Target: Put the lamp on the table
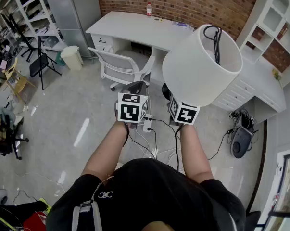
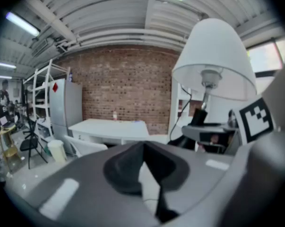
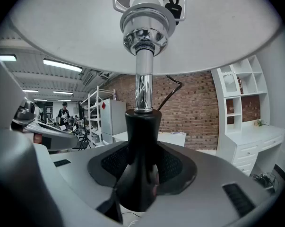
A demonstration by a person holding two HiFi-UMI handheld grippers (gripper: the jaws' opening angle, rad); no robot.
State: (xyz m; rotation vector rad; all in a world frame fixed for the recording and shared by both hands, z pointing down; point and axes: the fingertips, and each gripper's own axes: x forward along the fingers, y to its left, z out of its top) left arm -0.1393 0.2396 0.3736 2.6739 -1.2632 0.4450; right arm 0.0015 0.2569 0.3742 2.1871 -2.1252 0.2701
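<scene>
Item 1: my right gripper (image 3: 141,174), jaws clamped on lamp (image 1: 202,64) black stem. Item 2: my left gripper (image 2: 143,162), jaws together, empty.

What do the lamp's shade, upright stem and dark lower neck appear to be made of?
Lamp shade: probably white fabric or paper over a wire frame; matte, no glare. Stem: polished metal, likely chrome; mirror-like reflections. Lower neck: black, smooth with a dull sheen; plastic or painted metal, unclear.

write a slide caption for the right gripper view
Right claw clamped on the black stem of a white-shaded lamp, white desk and brick wall ahead.
</scene>
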